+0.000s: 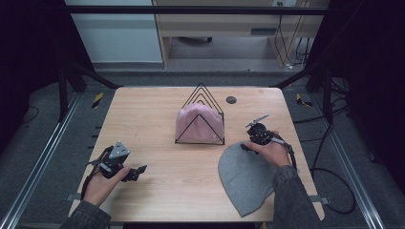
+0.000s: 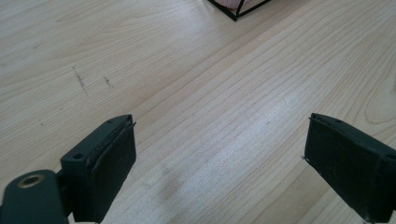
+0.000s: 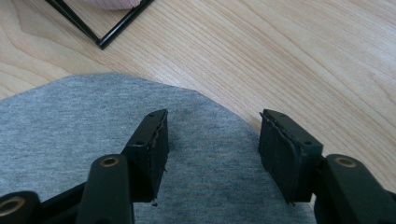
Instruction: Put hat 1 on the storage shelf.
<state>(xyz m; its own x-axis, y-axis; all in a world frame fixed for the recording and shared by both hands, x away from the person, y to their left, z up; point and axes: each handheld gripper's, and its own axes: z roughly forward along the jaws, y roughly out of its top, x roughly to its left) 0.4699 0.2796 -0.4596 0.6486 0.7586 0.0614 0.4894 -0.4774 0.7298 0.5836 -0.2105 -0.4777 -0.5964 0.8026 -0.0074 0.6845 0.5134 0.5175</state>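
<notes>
a pale wooden worktop sits on a grey floor, with a small dark round disc near its far edge. black cables trail at right.

The table is a light wood-grain top with rounded corners, seen from above in the high view, standing on a grey floor between metal rails. Near its middle stands a black wire rack made of triangular frames, with a pink cloth tucked inside it. A grey cloth lies flat on the front right part of the tabletop, rounded at its far end (its near end reaches the table's front edge). Toward the far edge, behind the rack, sits a small dark round disc set in the surface. A few faint dark scuffs mark the bare wood in the left gripper view.
</notes>
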